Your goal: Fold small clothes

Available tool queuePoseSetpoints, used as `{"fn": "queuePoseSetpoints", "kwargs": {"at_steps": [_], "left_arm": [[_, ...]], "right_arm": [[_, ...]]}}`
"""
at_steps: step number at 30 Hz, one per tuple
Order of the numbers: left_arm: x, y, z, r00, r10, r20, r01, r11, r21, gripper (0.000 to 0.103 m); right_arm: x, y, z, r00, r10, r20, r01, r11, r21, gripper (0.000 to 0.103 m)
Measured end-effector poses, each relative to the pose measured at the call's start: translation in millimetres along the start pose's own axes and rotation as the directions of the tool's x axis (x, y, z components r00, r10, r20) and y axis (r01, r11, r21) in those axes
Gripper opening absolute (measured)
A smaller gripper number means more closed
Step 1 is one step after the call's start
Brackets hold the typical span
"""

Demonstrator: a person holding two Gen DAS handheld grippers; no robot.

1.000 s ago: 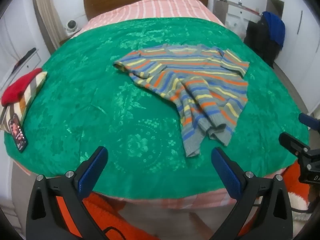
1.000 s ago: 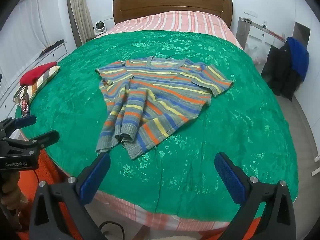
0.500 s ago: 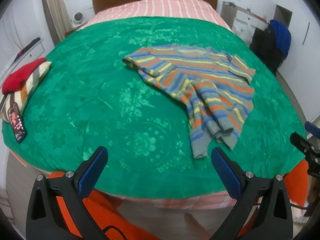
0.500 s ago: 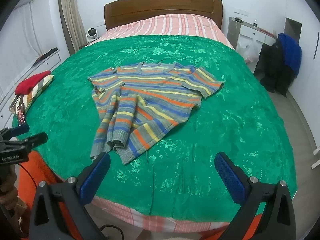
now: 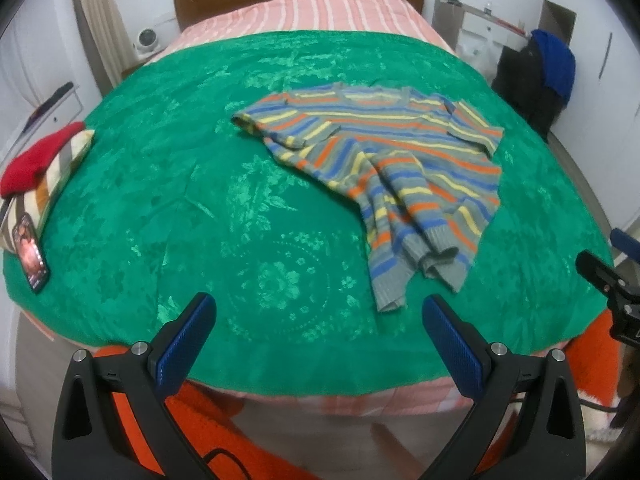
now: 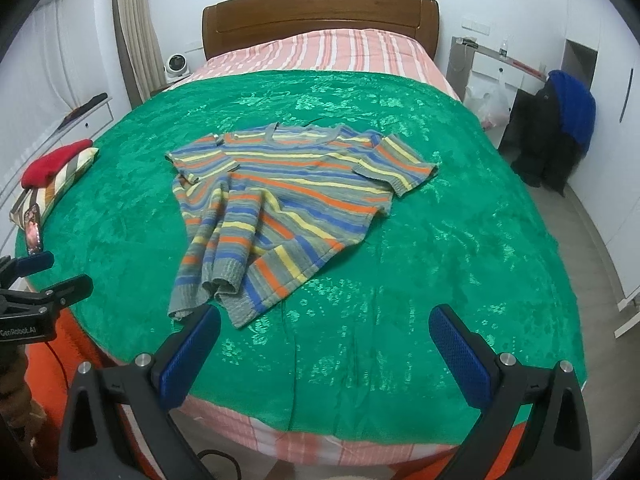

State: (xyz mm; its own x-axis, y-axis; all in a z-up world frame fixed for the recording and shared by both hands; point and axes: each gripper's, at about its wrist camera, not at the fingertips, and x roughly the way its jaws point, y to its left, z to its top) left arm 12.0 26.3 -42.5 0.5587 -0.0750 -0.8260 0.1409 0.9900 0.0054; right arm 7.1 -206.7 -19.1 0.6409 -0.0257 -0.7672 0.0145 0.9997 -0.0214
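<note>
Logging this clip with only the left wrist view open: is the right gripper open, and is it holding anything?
Observer: The right gripper is open and empty, hovering over the green cover near the bed's foot.
Operator: Is the striped sweater's far sleeve flat?
Observer: Yes, in the right wrist view that sleeve lies spread flat on the cover, while the striped sweater bunches at its hem.
Operator: Anything beside that desk?
Observer: A white plastic bag sits on the floor by it.
</note>
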Motion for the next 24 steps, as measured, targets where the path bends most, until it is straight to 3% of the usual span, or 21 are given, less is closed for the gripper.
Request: {"fn": "queuePoseSetpoints", "kwargs": {"at_steps": [8, 24], "left_arm": [[1.1, 0.7, -1.0, 1.000, 0.009, 0.000, -0.009, 1.000, 0.001, 0.103], [3.3, 1.4, -2.7, 1.000, 0.012, -0.008, -0.012, 1.000, -0.002, 0.103]], "right_arm": [[-0.9, -0.3, 0.3, 0.998, -0.055, 0.039, 0.055, 0.998, -0.013, 0.103], [-1.9, 3.2, -1.3, 0.995, -0.083, 0.052, 0.086, 0.996, -0.039, 0.103]]}}
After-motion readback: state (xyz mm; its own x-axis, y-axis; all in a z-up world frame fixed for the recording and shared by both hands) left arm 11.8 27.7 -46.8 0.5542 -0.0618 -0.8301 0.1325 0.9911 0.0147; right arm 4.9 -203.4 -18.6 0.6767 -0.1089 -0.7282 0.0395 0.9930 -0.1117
